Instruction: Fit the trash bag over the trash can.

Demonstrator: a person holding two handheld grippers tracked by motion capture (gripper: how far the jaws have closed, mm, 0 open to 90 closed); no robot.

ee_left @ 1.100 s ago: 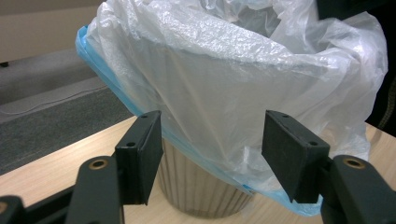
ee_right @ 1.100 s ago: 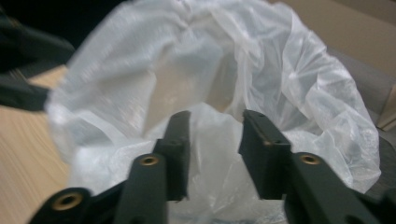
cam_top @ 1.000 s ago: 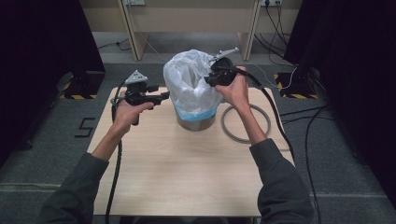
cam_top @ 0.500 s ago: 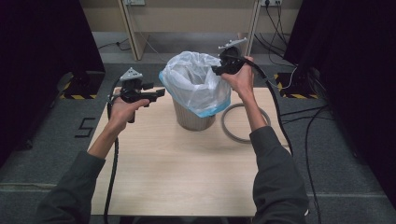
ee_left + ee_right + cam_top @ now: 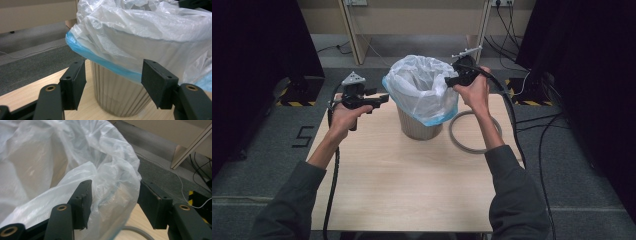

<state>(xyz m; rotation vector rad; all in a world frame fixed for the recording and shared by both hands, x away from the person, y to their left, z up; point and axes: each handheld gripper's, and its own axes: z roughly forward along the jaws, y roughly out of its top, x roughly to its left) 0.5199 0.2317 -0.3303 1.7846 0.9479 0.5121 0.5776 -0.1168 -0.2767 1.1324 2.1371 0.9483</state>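
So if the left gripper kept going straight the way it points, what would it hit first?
Probably the plastic bag draped over the ribbed bin: the left gripper stands open, aimed at the bag's blue hem where it overhangs the bin's wall. Depth is unclear.

A wooden table [image 5: 412, 185] carries a lined bin [image 5: 418, 125] and grey ring [image 5: 462, 145].

Bin [image 5: 419, 127] on worktop [image 5: 412, 190], rear centre; bag [image 5: 422, 87] in bin, draped over rim; ring [image 5: 472, 135] right of bin.
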